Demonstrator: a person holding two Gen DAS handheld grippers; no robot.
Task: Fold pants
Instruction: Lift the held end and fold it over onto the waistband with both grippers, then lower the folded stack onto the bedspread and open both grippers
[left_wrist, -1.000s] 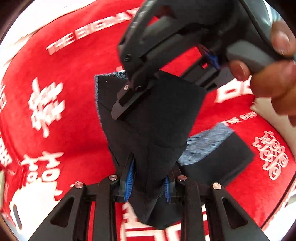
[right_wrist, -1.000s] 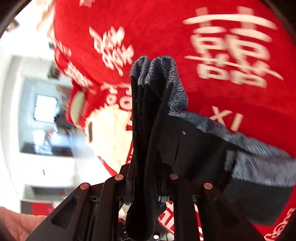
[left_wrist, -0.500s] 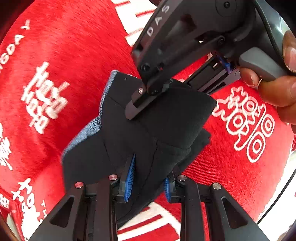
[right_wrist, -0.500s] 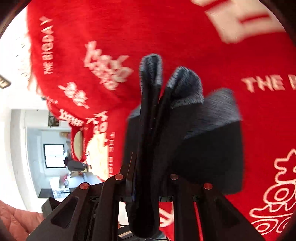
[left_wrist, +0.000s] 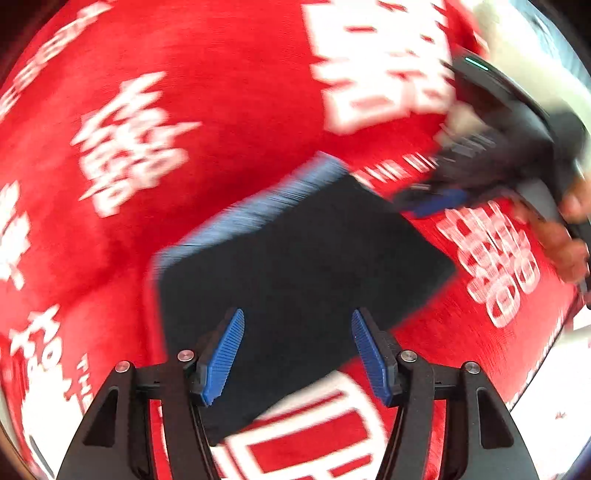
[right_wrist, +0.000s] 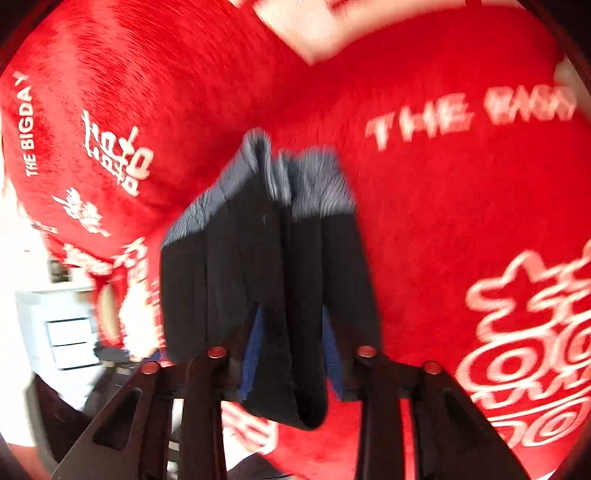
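Note:
The black pants with a grey-blue waistband lie folded into a flat rectangle on the red cloth. My left gripper is open just above their near edge, blue pads spread wide and empty. My right gripper shows blurred at the far right corner of the pants. In the right wrist view a fold of the pants still lies between the right gripper's parted pads, waistband at the far end.
The red plush cloth with white lettering covers the whole table. Its right edge shows in the left wrist view, with white floor beyond. A room with white furniture shows at the left of the right wrist view.
My left gripper has opened and let go of the pants, which now lie flat on the cloth. My right gripper has moved off to the far right corner and its pads have parted.

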